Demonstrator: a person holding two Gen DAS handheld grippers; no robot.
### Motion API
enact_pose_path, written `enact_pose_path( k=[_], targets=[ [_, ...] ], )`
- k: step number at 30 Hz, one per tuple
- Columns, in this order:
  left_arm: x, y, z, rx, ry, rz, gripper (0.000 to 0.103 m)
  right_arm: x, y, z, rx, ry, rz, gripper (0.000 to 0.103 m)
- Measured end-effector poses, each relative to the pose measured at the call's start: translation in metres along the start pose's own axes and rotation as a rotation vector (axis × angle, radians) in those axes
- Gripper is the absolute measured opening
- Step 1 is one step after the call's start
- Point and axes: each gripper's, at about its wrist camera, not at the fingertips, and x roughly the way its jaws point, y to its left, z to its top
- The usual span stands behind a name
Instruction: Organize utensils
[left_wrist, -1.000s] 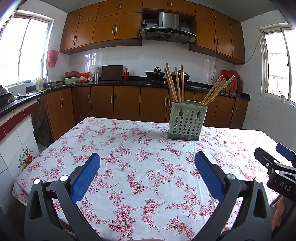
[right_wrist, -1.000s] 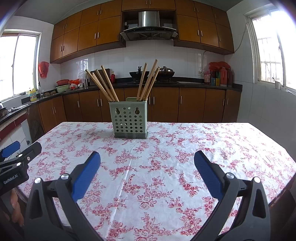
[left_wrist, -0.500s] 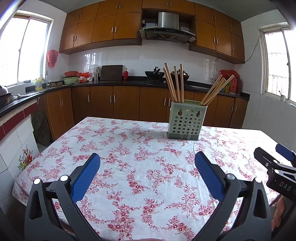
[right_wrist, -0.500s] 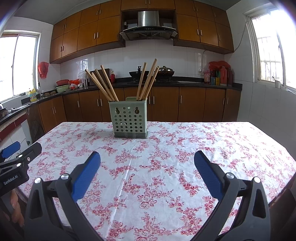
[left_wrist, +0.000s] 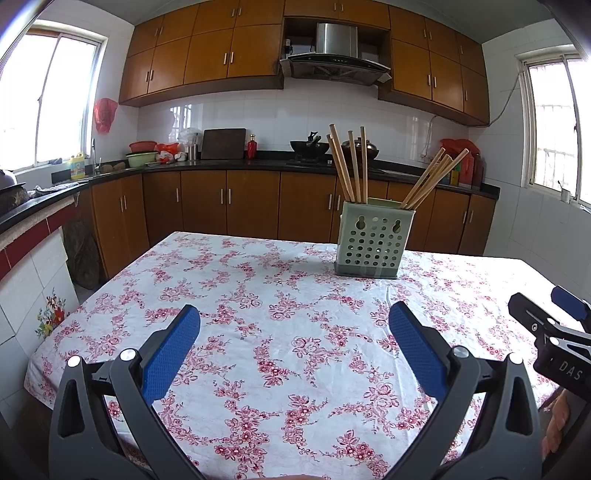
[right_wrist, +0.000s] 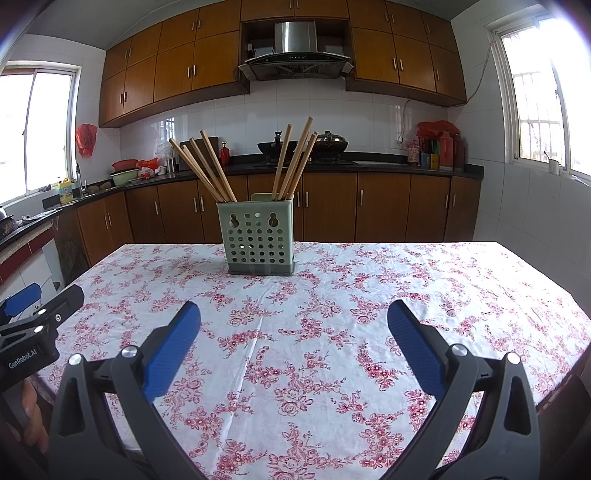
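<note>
A pale green perforated utensil holder (left_wrist: 373, 242) (right_wrist: 258, 240) stands upright on the floral tablecloth (left_wrist: 280, 332) (right_wrist: 325, 332), toward the far side. Several wooden chopsticks (left_wrist: 351, 166) (right_wrist: 207, 166) lean in its left compartment, and several more (left_wrist: 432, 181) (right_wrist: 295, 158) lean in its right one. My left gripper (left_wrist: 294, 321) is open and empty, low over the near part of the table. My right gripper (right_wrist: 293, 319) is likewise open and empty, facing the holder from well short of it. Each gripper shows at the edge of the other's view.
Kitchen counters with brown cabinets (left_wrist: 229, 203) run behind the table, with a stove, pans (right_wrist: 275, 147) and bottles on top. A tiled low wall (left_wrist: 29, 280) stands left of the table. A person's hand (left_wrist: 554, 424) holds the right gripper's handle.
Both views have barely shifted; the holder sits very slightly higher in the frames. Both grippers stay open and empty.
</note>
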Motion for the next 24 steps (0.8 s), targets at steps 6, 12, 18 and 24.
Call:
enact_pose_path(
  k=[6, 12, 18, 24],
  targets=[
    [0.0002, 0.0000, 0.0002, 0.000, 0.001, 0.000, 0.101, -0.0001, 0.0017, 0.0000, 0.000, -0.001, 0.000, 0.099],
    [0.0003, -0.0008, -0.0006, -0.003, 0.002, 0.002, 0.101, 0.0002, 0.0039, -0.0001, 0.001, 0.000, -0.001, 0.099],
    [0.0007, -0.0017, -0.0002, -0.005, 0.004, 0.000, 0.101, 0.0004, 0.0042, 0.0001, 0.002, 0.000, -0.002, 0.099],
    [0.0012, -0.0024, 0.0007, -0.006, 0.010, 0.004, 0.101, 0.0003, 0.0053, 0.0000, 0.003, 0.000, -0.002, 0.099]
  ],
)
